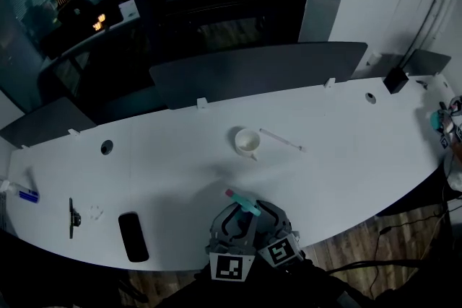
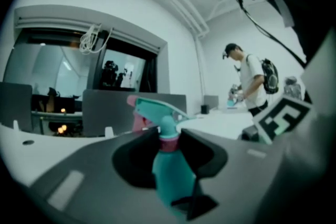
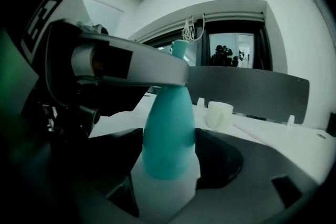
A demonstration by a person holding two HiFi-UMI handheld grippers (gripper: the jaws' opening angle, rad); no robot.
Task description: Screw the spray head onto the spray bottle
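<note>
Your left tongs (image 2: pixel 170 144) clamp spray head (image 2: pixel 157 112) at pink collar; right tongs (image 3: pixel 169 149) clamp spray bottle (image 3: pixel 168 113) body. Light, slick plastic, probably squashy: hold firm, no crushing.

On the desk (image 1: pixel 346 155), a cup (image 1: pixel 247 142) sits mid-desk, a thin stick (image 1: pixel 281 140) just right of it. The spray bottle (image 1: pixel 246 205) stands at the front edge, a flat slab (image 1: pixel 133 236) further left.
</note>
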